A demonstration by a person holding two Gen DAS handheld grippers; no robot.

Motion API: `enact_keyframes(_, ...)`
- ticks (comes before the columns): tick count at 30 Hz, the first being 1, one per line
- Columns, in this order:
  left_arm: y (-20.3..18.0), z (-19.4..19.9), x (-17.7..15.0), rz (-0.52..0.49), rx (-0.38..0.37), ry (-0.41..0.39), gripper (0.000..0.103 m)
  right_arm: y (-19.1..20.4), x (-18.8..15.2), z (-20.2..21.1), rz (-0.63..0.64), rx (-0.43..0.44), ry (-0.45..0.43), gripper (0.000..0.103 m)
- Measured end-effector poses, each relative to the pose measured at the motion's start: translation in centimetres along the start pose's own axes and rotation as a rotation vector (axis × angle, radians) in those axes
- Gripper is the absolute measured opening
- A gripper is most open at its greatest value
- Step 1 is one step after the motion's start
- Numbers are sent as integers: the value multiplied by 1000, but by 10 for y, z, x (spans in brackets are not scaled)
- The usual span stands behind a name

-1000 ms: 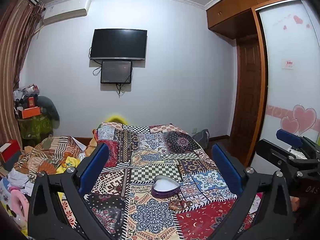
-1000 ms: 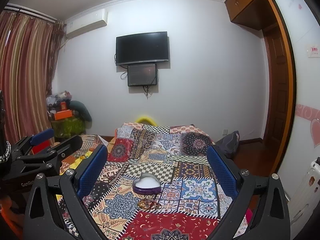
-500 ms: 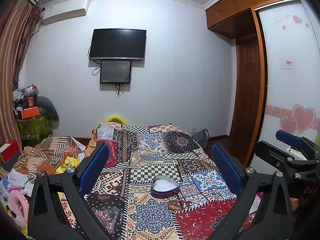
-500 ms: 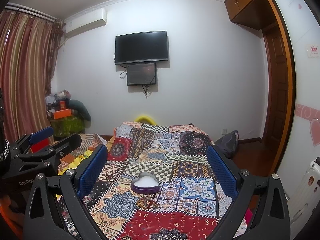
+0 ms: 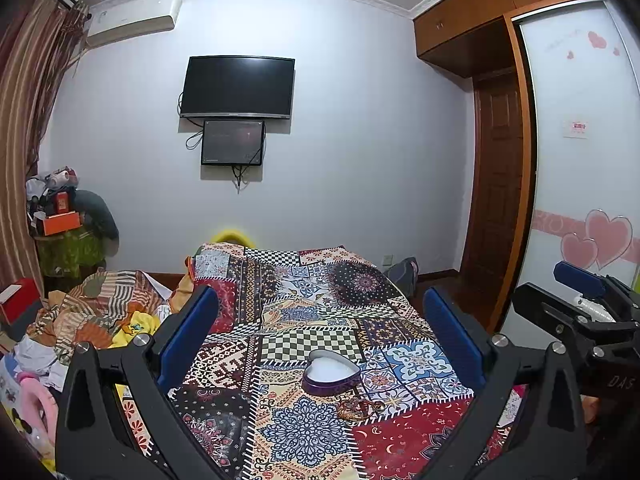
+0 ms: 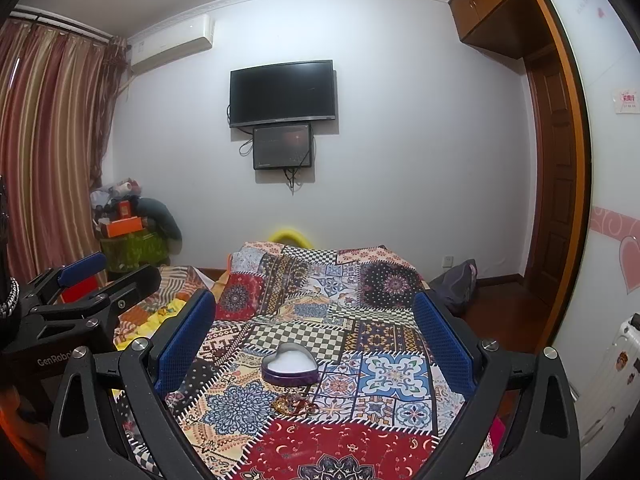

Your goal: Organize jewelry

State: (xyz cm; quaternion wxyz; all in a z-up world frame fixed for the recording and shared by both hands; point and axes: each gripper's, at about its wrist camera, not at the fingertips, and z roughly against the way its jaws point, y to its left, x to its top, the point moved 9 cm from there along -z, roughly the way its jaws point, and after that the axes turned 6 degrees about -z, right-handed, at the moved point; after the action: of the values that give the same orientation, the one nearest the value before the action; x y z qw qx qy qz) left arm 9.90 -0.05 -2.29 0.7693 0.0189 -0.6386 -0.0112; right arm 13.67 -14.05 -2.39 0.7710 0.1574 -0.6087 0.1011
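Roughly ahead and below both wide-spread, empty hand-held grippers, left [image 5: 320, 344] and right [image 6: 314, 340], the jewelry pile [image 6: 294, 404] lies just nearer than the heart box [image 6: 290, 368], closer to the right one's centerline.

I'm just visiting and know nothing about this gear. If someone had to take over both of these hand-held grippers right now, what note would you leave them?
Left hand-held gripper: open, empty, held above the table.
Right hand-held gripper: open, empty, also held above the table.
Heart-shaped box: on the patchwork tablecloth, lid off, white lining showing, nothing visible inside.
Jewelry: a small gold-coloured heap on the cloth just in front of the box, apart from it. Too tangled to tell the pieces.
Done: nothing visible yet.
Left: pick the jewelry up and, probably, place it in the box. No lid is in view.
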Motion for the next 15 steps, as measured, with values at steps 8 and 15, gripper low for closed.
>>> enact_keyframes(8,-1,1,0,0,-1,0,103,0,0,-1,0,-1,0,98)
enact_keyframes(15,-1,0,-1,2,0,2,103,-1,0,-1,0,-2,0,98)
